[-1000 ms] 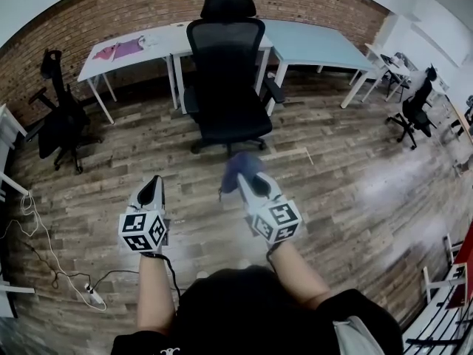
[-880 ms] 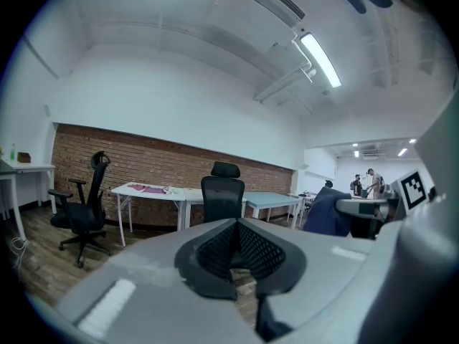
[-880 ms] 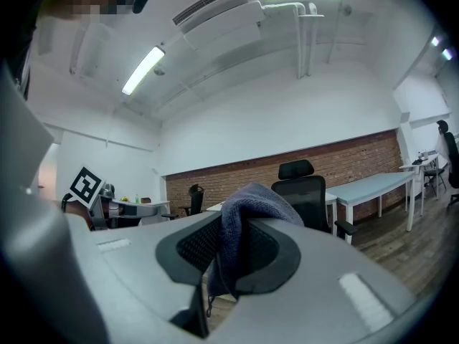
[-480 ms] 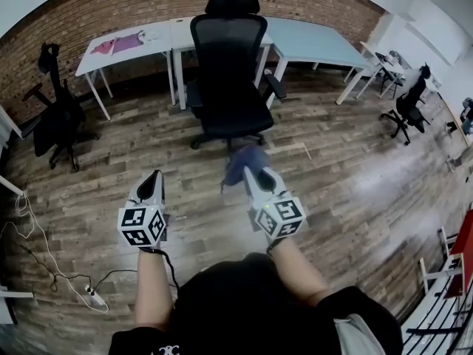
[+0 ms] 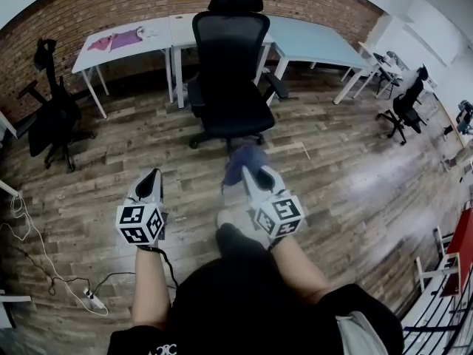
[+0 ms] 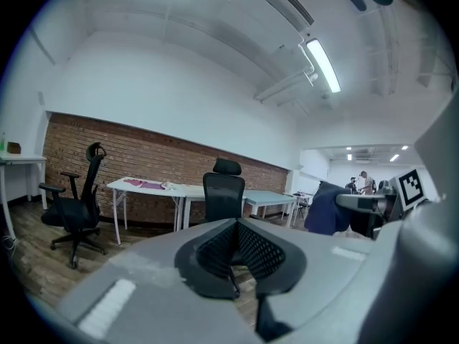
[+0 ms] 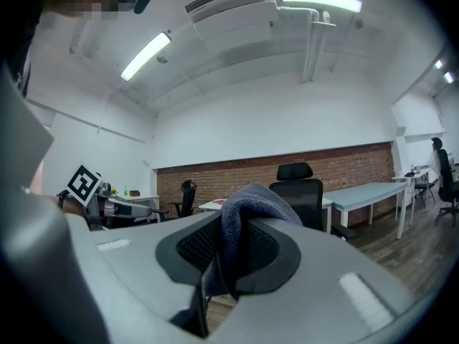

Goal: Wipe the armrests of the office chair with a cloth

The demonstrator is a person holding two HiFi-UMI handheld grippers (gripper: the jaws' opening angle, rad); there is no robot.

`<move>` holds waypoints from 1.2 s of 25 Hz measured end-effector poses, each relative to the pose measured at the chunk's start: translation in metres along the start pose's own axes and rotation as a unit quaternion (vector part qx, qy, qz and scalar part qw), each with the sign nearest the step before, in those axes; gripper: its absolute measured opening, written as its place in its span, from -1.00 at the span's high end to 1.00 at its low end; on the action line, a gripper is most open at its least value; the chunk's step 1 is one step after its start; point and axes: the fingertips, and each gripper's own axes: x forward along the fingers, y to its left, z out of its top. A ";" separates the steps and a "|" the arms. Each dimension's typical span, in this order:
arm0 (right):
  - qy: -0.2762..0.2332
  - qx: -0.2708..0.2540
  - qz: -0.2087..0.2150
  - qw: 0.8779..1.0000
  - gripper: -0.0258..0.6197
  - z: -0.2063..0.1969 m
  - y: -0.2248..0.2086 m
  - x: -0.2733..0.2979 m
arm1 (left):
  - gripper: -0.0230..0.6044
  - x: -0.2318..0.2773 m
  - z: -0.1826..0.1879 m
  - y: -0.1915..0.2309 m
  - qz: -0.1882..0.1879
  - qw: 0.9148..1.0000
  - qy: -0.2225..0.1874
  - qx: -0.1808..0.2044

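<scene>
A black office chair (image 5: 229, 72) with a headrest stands ahead on the wooden floor, its back toward me; its right armrest (image 5: 275, 86) sticks out to the side. It also shows in the left gripper view, chair (image 6: 223, 196), and in the right gripper view, chair (image 7: 307, 192). My right gripper (image 5: 247, 170) is shut on a dark blue cloth (image 5: 242, 161), which bulges up between the jaws as the cloth (image 7: 247, 213). My left gripper (image 5: 151, 185) is shut with nothing in it, well short of the chair.
White and pale blue desks (image 5: 310, 39) line the brick wall behind the chair; pink cloth lies on the left desk (image 5: 118, 46). Another black chair (image 5: 52, 117) stands at left, one more chair (image 5: 403, 109) at right. A cable and power strip (image 5: 92, 296) lie on the floor at lower left.
The view has drifted forward a little toward the chair. A shoe and leg now show between the two grippers. Both grippers keep their pose, the cloth still held.
</scene>
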 end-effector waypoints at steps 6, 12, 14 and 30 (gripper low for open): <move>0.002 0.024 0.011 1.000 0.70 -0.007 -0.031 0.070 | 0.91 0.050 0.001 0.030 0.015 1.000 0.018 0.005; 0.014 0.036 0.051 0.998 0.70 -0.002 -0.070 0.158 | 0.91 0.127 0.027 0.059 0.044 0.999 0.025 0.007; 0.017 0.039 0.064 0.997 0.70 0.003 -0.086 0.186 | 0.91 0.154 0.039 0.066 0.056 0.998 0.027 0.011; 0.071 0.067 0.129 0.987 0.70 -0.016 -0.164 0.341 | 0.91 0.288 0.069 0.115 0.110 0.992 0.066 0.018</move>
